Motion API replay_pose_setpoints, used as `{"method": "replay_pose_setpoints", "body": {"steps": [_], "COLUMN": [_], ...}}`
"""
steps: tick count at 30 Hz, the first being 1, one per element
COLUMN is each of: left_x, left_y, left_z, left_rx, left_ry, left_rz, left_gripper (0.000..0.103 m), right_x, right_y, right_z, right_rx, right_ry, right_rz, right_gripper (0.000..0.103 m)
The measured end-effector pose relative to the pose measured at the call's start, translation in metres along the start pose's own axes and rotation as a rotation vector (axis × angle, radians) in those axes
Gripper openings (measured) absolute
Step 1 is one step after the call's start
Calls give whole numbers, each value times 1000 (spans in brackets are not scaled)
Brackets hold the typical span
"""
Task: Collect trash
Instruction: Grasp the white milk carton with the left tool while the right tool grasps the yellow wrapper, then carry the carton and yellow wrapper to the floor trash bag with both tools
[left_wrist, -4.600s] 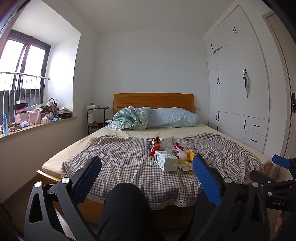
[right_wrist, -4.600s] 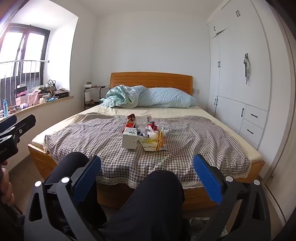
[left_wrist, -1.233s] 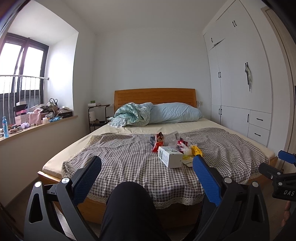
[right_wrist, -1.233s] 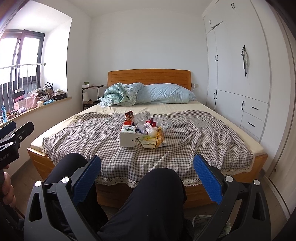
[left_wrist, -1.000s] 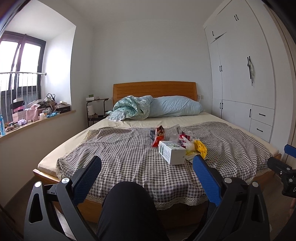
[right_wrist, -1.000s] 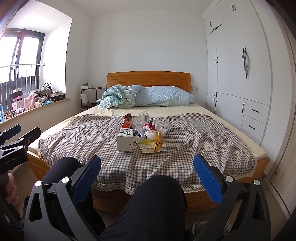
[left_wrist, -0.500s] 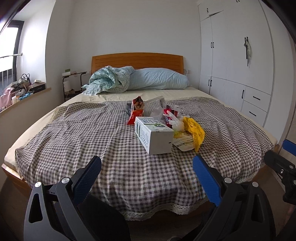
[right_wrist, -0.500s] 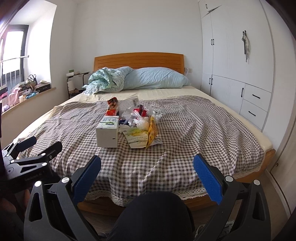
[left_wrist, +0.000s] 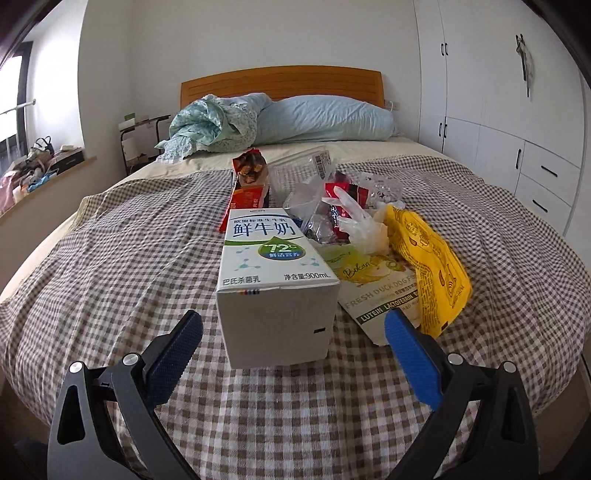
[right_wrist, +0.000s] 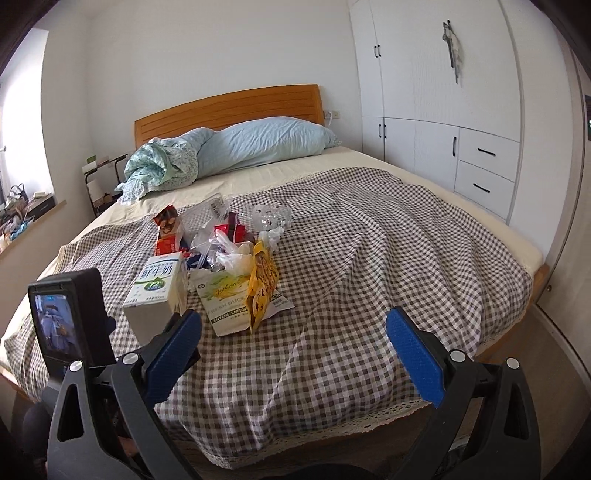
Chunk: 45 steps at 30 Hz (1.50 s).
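Observation:
A pile of trash lies mid-bed on a checked blanket (left_wrist: 122, 258). Nearest is a white milk carton (left_wrist: 275, 288) on its side, also seen as the milk carton (right_wrist: 157, 291) in the right wrist view. Beside it lie a yellow snack bag (left_wrist: 430, 266), a pale dog-food pouch (left_wrist: 373, 291), a clear plastic bag (left_wrist: 354, 218) and a red snack packet (left_wrist: 249, 184). My left gripper (left_wrist: 291, 325) is open just in front of the carton, its fingers wider than the box. My right gripper (right_wrist: 293, 325) hangs open over bare blanket, right of the yellow snack bag (right_wrist: 262, 284).
A blue pillow (left_wrist: 325, 120) and a bunched quilt (left_wrist: 210, 123) lie at the wooden headboard. White wardrobes with drawers (right_wrist: 484, 173) line the right wall. A cluttered window ledge (left_wrist: 33, 166) runs along the left. The left gripper's camera body (right_wrist: 70, 321) shows low left in the right wrist view.
Both grippers have moved forward from beyond the foot of the bed to over the blanket. The left one now sits right at the milk carton. Both stay open.

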<state>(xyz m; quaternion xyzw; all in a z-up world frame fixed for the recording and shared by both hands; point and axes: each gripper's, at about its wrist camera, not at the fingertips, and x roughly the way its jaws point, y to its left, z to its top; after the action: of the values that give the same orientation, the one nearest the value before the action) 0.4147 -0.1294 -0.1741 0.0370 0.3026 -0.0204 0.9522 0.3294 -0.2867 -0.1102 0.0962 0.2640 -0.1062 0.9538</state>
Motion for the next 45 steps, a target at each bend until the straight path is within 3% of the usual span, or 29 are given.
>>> {"method": "replay_pose_setpoints", "body": {"steps": [3,5,7,9,12,18,20,21,22,23,25,27,29,31,35,37,45], "left_x": [23,33,39,44,53,47,42,40,39,38,33,28,23,16,-8,-20,-120], "left_y": [6,19,36,46,50,54,56,57,57,57,63,68,74,81,85,84,104], "left_z": [-2,-5,-8,-9,-4,9,14,16,17,18,20,23,25,27,33,38,59], "left_rx": [-36,-110,-202,-238,-228,-239,-226,-222,-216,-210,-249,-271,-292,-320,-262,-224,-179], "left_ry": [51,133,196,202,219,168,140,133,137,141,133,134,124,102,-48,-60,-209], "left_rz": [-7,-17,-114,-100,-111,-85,-68,-62,-58,-57,-79,-87,-87,-94,-50,-39,-121], "left_gripper": [96,95,95,96,93,80,79,79,79,79,78,78,77,77,75,75,72], "right_x": [20,41,66,90,120,147,155,158,162,165,170,172,171,171,161,147,101], "right_y": [0,6,18,25,26,55,57,56,57,55,50,41,36,33,27,28,30], "right_z": [6,8,10,9,8,4,5,5,5,4,1,0,0,-2,3,5,8], "right_rx": [30,7,-56,-82,-33,-99,-70,-55,-40,-18,-4,24,17,4,50,31,-9], "right_ry": [9,36,93,151,235,226,241,245,259,280,310,320,310,303,271,225,131], "right_rz": [-1,-13,1,-18,58,53,95,125,161,180,150,133,95,57,105,114,179], "right_gripper": [96,96,96,96,96,96,95,92,83,65,40,34,17,5,3,3,2]}}
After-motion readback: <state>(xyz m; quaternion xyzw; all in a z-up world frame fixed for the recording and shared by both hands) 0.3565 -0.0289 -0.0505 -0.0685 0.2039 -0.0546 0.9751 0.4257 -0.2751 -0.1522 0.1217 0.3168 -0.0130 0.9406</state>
